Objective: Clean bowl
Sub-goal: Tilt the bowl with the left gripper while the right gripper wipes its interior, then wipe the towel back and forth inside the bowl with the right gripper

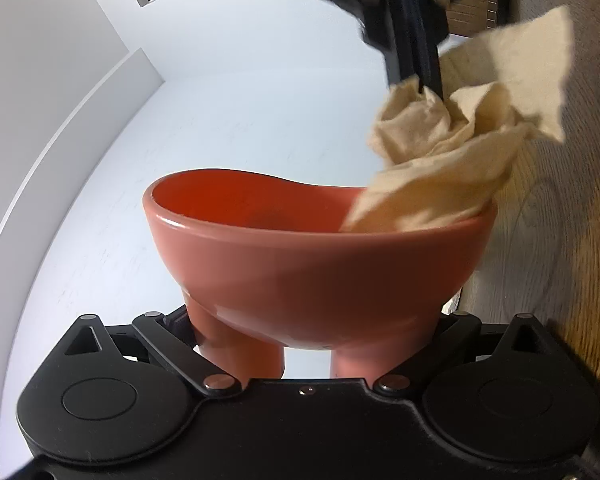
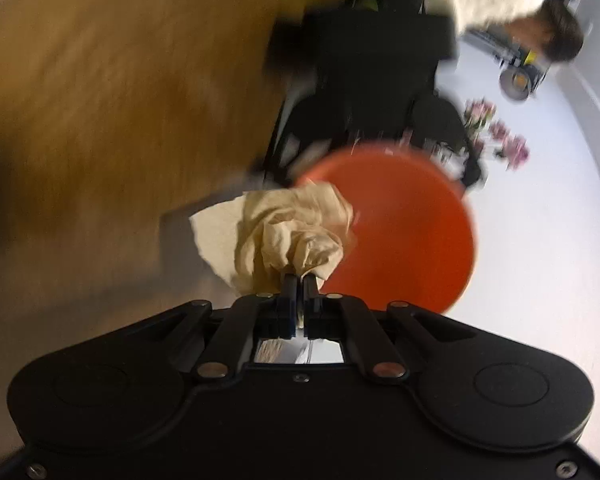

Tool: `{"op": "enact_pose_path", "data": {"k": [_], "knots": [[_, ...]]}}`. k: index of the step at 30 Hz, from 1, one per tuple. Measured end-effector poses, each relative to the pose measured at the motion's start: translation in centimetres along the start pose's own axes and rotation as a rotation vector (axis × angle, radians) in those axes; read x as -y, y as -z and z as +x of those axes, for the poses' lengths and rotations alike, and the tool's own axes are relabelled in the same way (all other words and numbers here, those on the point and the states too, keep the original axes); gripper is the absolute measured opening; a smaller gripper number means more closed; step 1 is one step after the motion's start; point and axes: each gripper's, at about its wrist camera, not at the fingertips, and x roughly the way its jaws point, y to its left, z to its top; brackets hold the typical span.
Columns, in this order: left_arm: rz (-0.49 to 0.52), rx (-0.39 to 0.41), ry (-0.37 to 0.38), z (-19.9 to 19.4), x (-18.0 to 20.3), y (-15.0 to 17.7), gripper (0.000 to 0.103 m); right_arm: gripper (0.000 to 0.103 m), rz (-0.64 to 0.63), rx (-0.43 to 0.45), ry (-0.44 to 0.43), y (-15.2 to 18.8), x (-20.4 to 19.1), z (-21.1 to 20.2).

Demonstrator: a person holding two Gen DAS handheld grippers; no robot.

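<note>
The wooden floor (image 1: 560,280) fills the right side of the left wrist view and the white floor (image 1: 220,120) lies from 9 to 12 o'clock, so there is much open room around the work.

The red bowl (image 1: 320,248) is in the middle of this view, lifted in the air. The left gripper (image 1: 304,344) holds it from below, with its jaws spread wide around the short legs at 6 o'clock. The bowl looks glazed, so it is probably stiff, heavy, slippery and easy to break. The legs seem a safe place to hold it.

The beige cloth (image 1: 440,160) hangs at 2 o'clock and touches the rim (image 1: 440,232) there. It is soft and light. The right gripper (image 2: 299,280) pinches it with its jaws pressed together on a bunched part. This view is blurred.
</note>
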Motion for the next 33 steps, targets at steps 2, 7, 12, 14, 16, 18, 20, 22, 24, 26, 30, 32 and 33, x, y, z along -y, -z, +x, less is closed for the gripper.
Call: {"op": "enact_pose_path", "data": {"k": [2, 7, 12, 14, 16, 18, 20, 22, 24, 26, 30, 32, 33], "knots": [[0.0, 0.0, 0.0, 0.0, 0.0, 0.0, 0.097, 0.002, -0.009, 0.038, 0.039, -1.1, 1.1, -0.4], [0.0, 0.0, 0.0, 0.0, 0.0, 0.0, 0.097, 0.002, 0.018, 0.039, 0.149, -0.9, 4.4, -0.6], [0.0, 0.0, -0.001, 0.0, 0.0, 0.0, 0.097, 0.002, 0.029, -0.031, 0.235, 1.4, 6.5, -0.6], [0.0, 0.0, -0.001, 0.0, 0.0, 0.0, 0.097, 0.002, 0.036, -0.055, 0.243, 2.6, 6.9, -0.4], [0.0, -0.001, -0.001, 0.0, 0.1, -0.1, 0.097, 0.002, 0.043, -0.084, 0.247, 3.9, 7.2, -0.2], [0.0, -0.001, -0.001, 0.0, 0.0, 0.0, 0.097, 0.002, 0.048, -0.106, 0.238, 4.6, 6.9, -0.1], [0.0, 0.0, -0.001, 0.0, 0.1, 0.0, 0.097, 0.002, 0.055, -0.13, 0.214, 5.0, 6.4, 0.4], [0.0, 0.0, -0.001, -0.1, 0.0, 0.0, 0.097, 0.002, 0.062, -0.152, 0.18, 5.4, 5.5, 0.7], [0.0, 0.0, -0.001, -0.1, 0.0, 0.0, 0.097, 0.002, 0.066, -0.162, 0.144, 5.9, 4.6, 0.5], [0.0, 0.0, -0.001, -0.1, 0.0, 0.0, 0.097, 0.002, 0.05, -0.16, 0.092, 5.7, 2.8, 0.5], [0.0, 0.0, -0.001, -0.1, 0.0, 0.0, 0.097, 0.002, 0.035, -0.117, 0.024, 3.9, 1.1, 0.0], [0.0, -0.001, -0.001, -0.1, 0.0, 0.0, 0.097, 0.002, 0.027, -0.087, 0.0, 2.7, 0.6, -0.3], [0.0, -0.001, -0.001, -0.1, 0.0, 0.0, 0.097, 0.002, 0.025, -0.078, -0.003, 2.7, 0.3, -0.7]]}}
